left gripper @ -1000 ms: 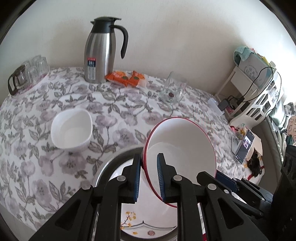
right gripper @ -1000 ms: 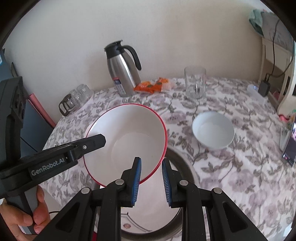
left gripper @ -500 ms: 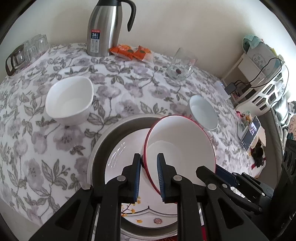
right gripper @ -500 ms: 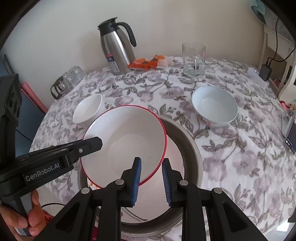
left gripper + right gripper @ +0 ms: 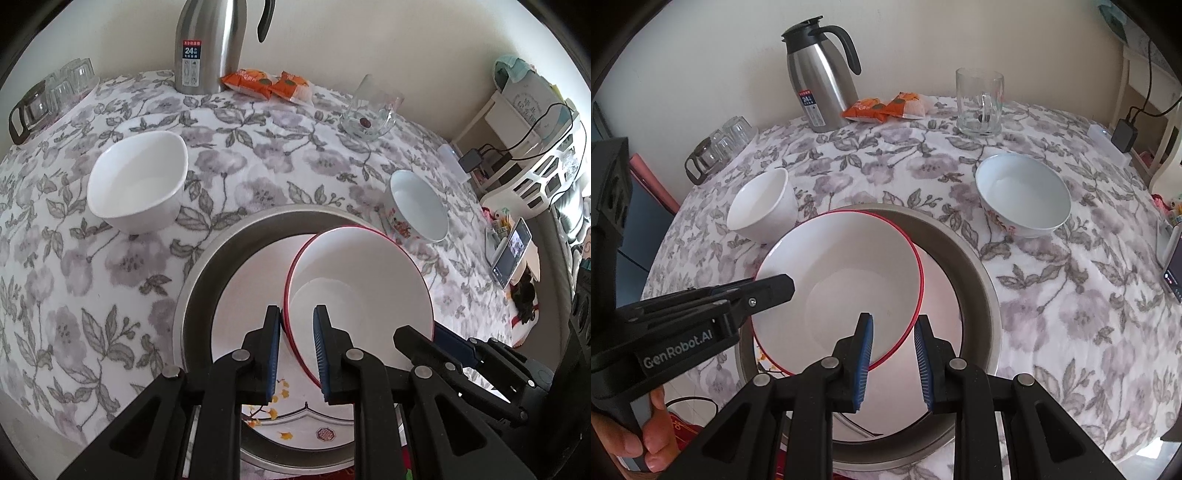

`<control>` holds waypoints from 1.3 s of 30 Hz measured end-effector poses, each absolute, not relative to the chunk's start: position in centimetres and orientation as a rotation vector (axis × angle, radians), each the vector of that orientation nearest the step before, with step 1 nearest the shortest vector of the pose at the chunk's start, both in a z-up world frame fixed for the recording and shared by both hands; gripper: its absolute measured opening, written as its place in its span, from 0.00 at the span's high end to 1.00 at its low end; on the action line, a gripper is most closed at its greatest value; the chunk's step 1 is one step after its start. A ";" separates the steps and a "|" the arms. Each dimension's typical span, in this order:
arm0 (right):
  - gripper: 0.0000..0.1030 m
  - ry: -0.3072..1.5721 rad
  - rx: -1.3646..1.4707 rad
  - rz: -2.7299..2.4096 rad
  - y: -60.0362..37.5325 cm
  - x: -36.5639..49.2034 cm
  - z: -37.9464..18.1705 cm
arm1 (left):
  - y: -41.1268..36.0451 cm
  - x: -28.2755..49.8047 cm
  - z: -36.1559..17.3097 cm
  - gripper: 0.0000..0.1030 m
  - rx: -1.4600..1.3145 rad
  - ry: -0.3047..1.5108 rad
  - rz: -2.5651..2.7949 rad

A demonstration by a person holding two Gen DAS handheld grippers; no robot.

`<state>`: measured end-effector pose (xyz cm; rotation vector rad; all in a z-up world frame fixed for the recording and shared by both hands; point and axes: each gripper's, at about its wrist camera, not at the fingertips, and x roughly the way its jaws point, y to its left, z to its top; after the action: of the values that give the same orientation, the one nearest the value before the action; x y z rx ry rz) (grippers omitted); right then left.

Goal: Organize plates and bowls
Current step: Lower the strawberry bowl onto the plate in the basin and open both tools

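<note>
Red-rimmed bowl (image 5: pixel 360 291), glossy white and round with a thin red line on its lip, is tilted above a decorated white plate (image 5: pixel 258 314) that lies inside a wide, dull-metal round tray (image 5: pixel 975 273). The left gripper (image 5: pixel 295 354), black with ribbed blue pads, pinches the bowl's near rim between its fingers. The right gripper (image 5: pixel 892 363) has its fingers slightly spread; one blue pad lies against the bowl's edge at its own side, and whether the two pads actually clamp the rim I cannot tell. The plate carries painted yellow flowers and a small red seal near its front.

The tray sits on a round table under a soft floral tablecloth (image 5: pixel 122 266) in grey and mauve. Beyond it to the left stands a squarish, smooth white bowl (image 5: pixel 136 184); to the right a rounded white bowl with a flower pattern (image 5: pixel 1023 194) on its outside. Farther back are a clear glass mug (image 5: pixel 979 101), orange snack packets (image 5: pixel 882 107), a brushed-steel jug with a black handle (image 5: pixel 822 74), and a rack of small glasses (image 5: pixel 716 147) at the table's left edge.
</note>
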<state>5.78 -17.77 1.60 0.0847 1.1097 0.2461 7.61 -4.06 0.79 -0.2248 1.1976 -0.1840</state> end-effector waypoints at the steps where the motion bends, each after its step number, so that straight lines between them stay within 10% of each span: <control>1: 0.76 1.113 0.083 0.246 -17.7 5.8 1.5 | -4.1 7.6 0.7 0.82 -0.225 1.201 -0.183; 31: 0.76 1.127 0.095 0.237 -17.9 6.0 1.1 | -3.3 7.9 0.3 0.80 -0.278 1.230 -0.189; 39: 0.68 1.087 0.120 0.221 -18.5 6.0 2.0 | -2.0 7.9 0.9 0.64 -0.336 1.199 -0.161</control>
<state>6.04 -18.48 1.97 0.1200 1.0872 0.2208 7.87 -1.99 0.94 -0.3361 1.1985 -0.1610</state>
